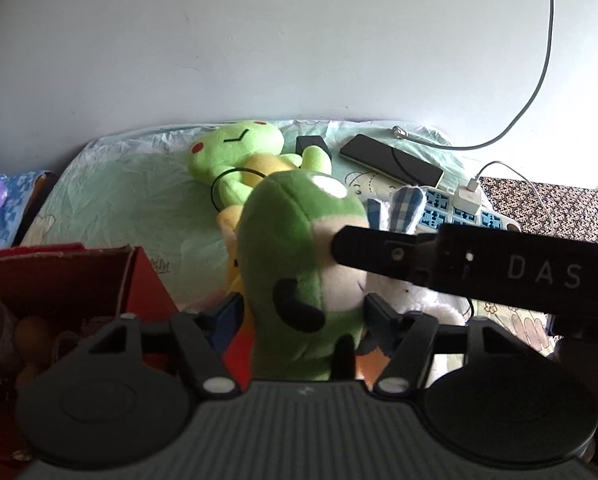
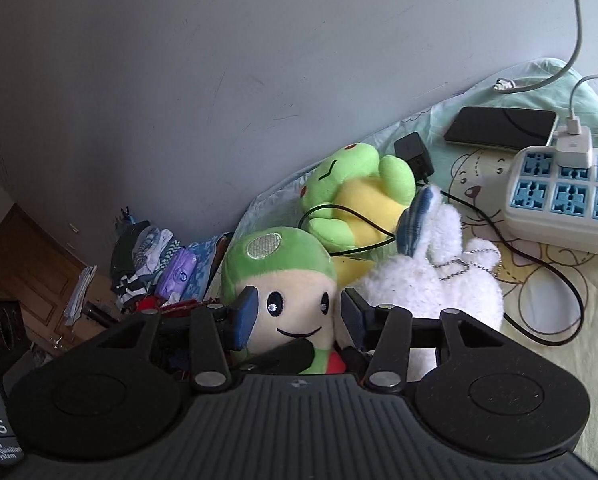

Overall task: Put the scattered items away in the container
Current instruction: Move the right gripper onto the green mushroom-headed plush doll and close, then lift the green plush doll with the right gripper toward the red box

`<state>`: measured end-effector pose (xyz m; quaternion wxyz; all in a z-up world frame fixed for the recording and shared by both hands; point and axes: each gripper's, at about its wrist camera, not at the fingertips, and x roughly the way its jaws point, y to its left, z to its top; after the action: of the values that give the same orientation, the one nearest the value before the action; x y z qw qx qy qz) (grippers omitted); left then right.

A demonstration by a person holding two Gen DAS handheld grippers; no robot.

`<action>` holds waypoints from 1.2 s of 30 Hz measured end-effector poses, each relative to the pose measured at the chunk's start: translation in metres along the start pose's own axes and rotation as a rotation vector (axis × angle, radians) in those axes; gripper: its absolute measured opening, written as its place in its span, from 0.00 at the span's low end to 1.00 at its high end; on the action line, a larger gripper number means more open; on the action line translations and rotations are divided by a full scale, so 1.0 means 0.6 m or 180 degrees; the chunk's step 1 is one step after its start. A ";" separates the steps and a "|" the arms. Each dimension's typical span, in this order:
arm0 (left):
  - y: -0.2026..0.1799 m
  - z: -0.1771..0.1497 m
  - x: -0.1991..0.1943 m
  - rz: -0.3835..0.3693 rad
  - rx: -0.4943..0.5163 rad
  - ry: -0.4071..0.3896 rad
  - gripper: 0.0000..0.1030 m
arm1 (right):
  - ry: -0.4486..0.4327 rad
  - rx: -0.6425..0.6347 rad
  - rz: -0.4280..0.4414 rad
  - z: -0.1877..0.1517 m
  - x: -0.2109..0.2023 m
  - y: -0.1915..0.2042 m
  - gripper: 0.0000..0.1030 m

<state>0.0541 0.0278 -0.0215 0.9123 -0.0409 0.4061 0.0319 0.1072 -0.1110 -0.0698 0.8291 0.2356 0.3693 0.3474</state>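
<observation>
A green-hooded plush doll point(image 1: 299, 232) with a cream face is held upright between both grippers. My left gripper point(image 1: 303, 312) is shut on its body, one pad on each side. In the right wrist view, my right gripper point(image 2: 299, 314) is shut on the doll point(image 2: 275, 256), with its pads against both cheeks. One of the right gripper's fingers point(image 1: 363, 248) reaches in from the right onto the face; the other is hidden behind the doll. The red cardboard box point(image 1: 147, 280) stands at lower left and holds several small items.
On the bed sheet lie a green frog plush point(image 1: 235, 148) and a white fluffy plush point(image 1: 419, 300). A phone point(image 1: 391, 160), a black adapter point(image 1: 311, 144) with its cable, and a blue-and-white power strip point(image 1: 459, 216) lie behind. Folded clothes point(image 2: 151, 256) are piled by the wall.
</observation>
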 end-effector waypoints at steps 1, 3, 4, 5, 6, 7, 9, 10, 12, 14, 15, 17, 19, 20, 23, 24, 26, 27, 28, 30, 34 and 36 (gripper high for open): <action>-0.002 0.000 0.004 0.0034 0.0018 -0.0002 0.59 | 0.0030 -0.0022 0.0025 -0.001 0.005 -0.001 0.51; -0.007 -0.001 0.012 0.0116 0.0081 -0.0018 0.59 | 0.0108 -0.0041 0.0085 -0.006 0.017 -0.004 0.52; -0.007 -0.001 0.014 0.0131 0.0098 -0.0023 0.58 | 0.0131 -0.0022 0.0115 -0.008 0.020 -0.006 0.52; -0.005 -0.001 0.014 0.0123 0.0097 -0.0026 0.57 | 0.0157 0.0004 0.0149 -0.010 0.023 -0.008 0.53; -0.004 -0.001 0.014 0.0114 0.0089 -0.0029 0.57 | 0.0177 0.0029 0.0180 -0.011 0.025 -0.009 0.53; -0.004 -0.001 0.013 0.0109 0.0089 -0.0038 0.56 | 0.0188 0.0046 0.0210 -0.012 0.027 -0.011 0.53; -0.006 -0.001 0.007 0.0097 0.0108 -0.0059 0.55 | 0.0208 0.0055 0.0265 -0.014 0.026 -0.012 0.49; -0.008 -0.002 0.005 0.0099 0.0115 -0.0074 0.54 | 0.0208 0.0049 0.0288 -0.015 0.023 -0.012 0.48; -0.011 -0.004 -0.005 0.0095 0.0121 -0.0116 0.54 | 0.0181 0.0011 0.0311 -0.017 0.014 -0.007 0.47; -0.014 -0.004 -0.019 0.0077 0.0124 -0.0169 0.54 | 0.0124 -0.0033 0.0320 -0.021 0.001 0.001 0.47; -0.017 -0.005 -0.026 0.0081 0.0149 -0.0199 0.54 | 0.0088 -0.0067 0.0319 -0.022 -0.005 0.006 0.47; -0.025 -0.008 -0.044 0.0100 0.0206 -0.0281 0.54 | 0.0029 -0.0113 0.0331 -0.023 -0.018 0.014 0.47; -0.028 -0.011 -0.057 0.0113 0.0242 -0.0333 0.54 | -0.0014 -0.0137 0.0350 -0.025 -0.030 0.022 0.47; -0.029 -0.013 -0.065 0.0109 0.0244 -0.0353 0.54 | -0.0025 -0.0151 0.0351 -0.026 -0.034 0.027 0.47; -0.025 -0.024 -0.090 0.0073 0.0217 -0.0399 0.54 | -0.0055 -0.0197 0.0332 -0.035 -0.047 0.045 0.47; -0.024 -0.028 -0.099 0.0068 0.0213 -0.0421 0.54 | -0.0067 -0.0223 0.0327 -0.038 -0.052 0.052 0.47; -0.020 -0.037 -0.118 0.0067 0.0214 -0.0485 0.54 | -0.0099 -0.0265 0.0335 -0.045 -0.062 0.066 0.47; -0.019 -0.042 -0.128 0.0075 0.0220 -0.0527 0.54 | -0.0120 -0.0285 0.0346 -0.048 -0.068 0.073 0.47; -0.019 -0.048 -0.139 0.0092 0.0231 -0.0569 0.54 | -0.0140 -0.0307 0.0362 -0.051 -0.073 0.079 0.47; -0.016 -0.058 -0.157 0.0124 0.0254 -0.0631 0.54 | -0.0174 -0.0329 0.0393 -0.059 -0.081 0.092 0.47; 0.001 -0.077 -0.185 0.0150 0.0285 -0.0703 0.54 | -0.0208 -0.0379 0.0393 -0.076 -0.089 0.120 0.47; 0.009 -0.085 -0.193 0.0172 0.0330 -0.0740 0.54 | -0.0216 -0.0405 0.0373 -0.082 -0.089 0.133 0.47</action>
<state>-0.0616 0.0250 0.0305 0.9530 0.0213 0.2996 0.0399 0.0109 -0.0928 -0.0241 0.8327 0.2153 0.3037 0.4100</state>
